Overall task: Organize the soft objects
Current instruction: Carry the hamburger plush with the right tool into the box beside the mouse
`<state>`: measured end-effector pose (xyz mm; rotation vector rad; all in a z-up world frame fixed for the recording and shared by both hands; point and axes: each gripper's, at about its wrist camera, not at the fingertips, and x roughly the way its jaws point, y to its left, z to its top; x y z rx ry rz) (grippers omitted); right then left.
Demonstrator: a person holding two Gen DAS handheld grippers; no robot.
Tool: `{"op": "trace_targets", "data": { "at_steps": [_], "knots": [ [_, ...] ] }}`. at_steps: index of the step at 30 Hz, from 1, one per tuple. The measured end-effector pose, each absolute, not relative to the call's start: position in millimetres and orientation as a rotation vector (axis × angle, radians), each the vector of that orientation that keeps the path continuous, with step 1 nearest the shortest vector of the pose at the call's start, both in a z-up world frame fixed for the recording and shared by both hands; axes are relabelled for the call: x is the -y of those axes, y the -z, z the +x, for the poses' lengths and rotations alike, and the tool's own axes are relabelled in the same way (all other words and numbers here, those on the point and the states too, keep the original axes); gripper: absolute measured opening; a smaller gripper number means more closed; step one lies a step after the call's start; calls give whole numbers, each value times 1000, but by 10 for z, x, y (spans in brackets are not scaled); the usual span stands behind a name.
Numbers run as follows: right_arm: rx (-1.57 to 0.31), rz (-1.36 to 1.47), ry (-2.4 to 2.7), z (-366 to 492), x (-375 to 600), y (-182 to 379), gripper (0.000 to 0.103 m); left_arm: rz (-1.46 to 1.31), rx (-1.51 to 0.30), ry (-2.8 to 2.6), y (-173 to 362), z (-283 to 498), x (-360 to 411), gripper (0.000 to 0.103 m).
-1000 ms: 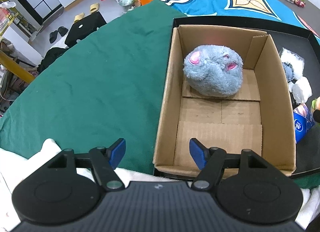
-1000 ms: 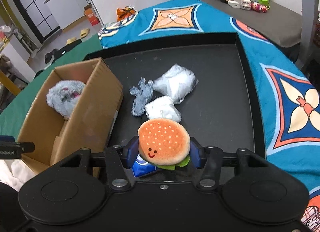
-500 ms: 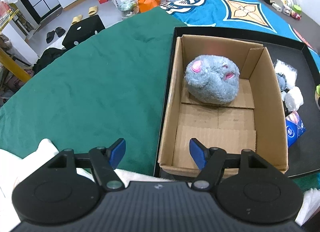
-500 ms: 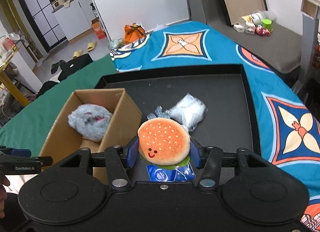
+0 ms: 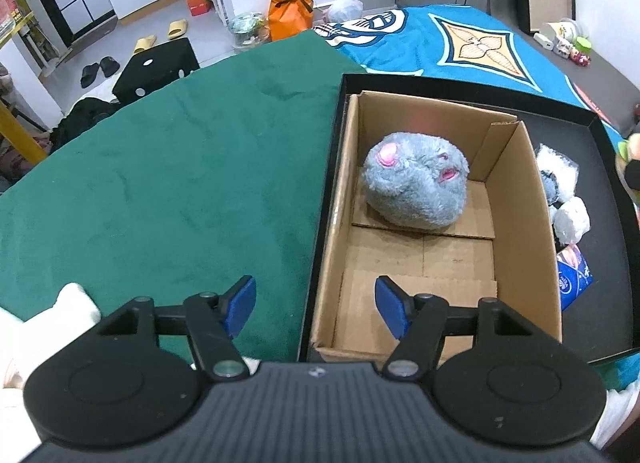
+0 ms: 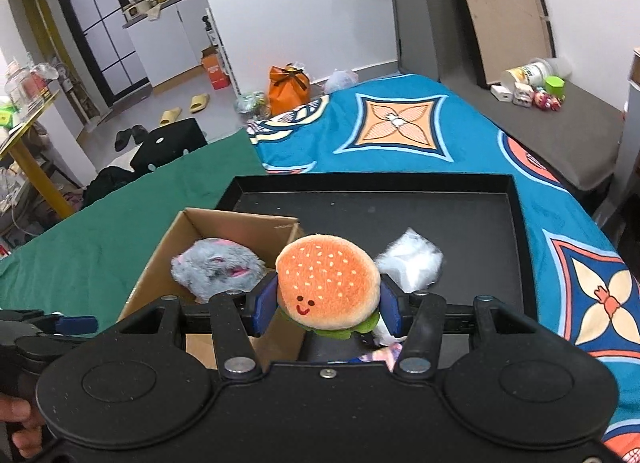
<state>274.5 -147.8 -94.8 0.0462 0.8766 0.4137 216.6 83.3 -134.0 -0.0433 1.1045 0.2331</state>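
Observation:
My right gripper (image 6: 327, 311) is shut on a plush hamburger (image 6: 328, 287) and holds it in the air over the right wall of the cardboard box (image 6: 224, 223). A grey plush mouse (image 5: 416, 187) lies at the far end of the box (image 5: 520, 247); it also shows in the right wrist view (image 6: 218, 269). My left gripper (image 5: 316, 305) is open and empty, hovering at the near left corner of the box. White and grey soft bags (image 5: 564, 191) and a blue packet (image 5: 574, 277) lie on the black tray (image 5: 616, 247) right of the box.
The tray (image 6: 516, 231) rests on a bed with a green cloth (image 5: 168, 183) on the left and a blue patterned cover (image 6: 400, 131) at the back and right. A white cloth (image 5: 76, 301) lies under my left gripper. The room floor lies beyond.
My right gripper has risen and moved left with the hamburger, from over the tray toward the box. My left gripper has pulled back slightly and stays open.

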Motion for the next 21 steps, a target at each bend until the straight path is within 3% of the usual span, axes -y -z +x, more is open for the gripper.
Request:
{"op": "trace_targets", "data": {
  "at_steps": [8, 16, 21],
  "knots": [
    [-879, 23, -444, 2745, 1235, 938, 51, -85, -1100, -207, 1400, 2166, -871, 45],
    [-890, -9, -471, 2818, 930, 985, 51, -137, -1105, -189, 1471, 2153, -957, 16],
    [-882, -33, -489, 2890, 747, 961, 52, -166, -1094, -182, 1484, 2137, -1002, 10]
  ]
}}
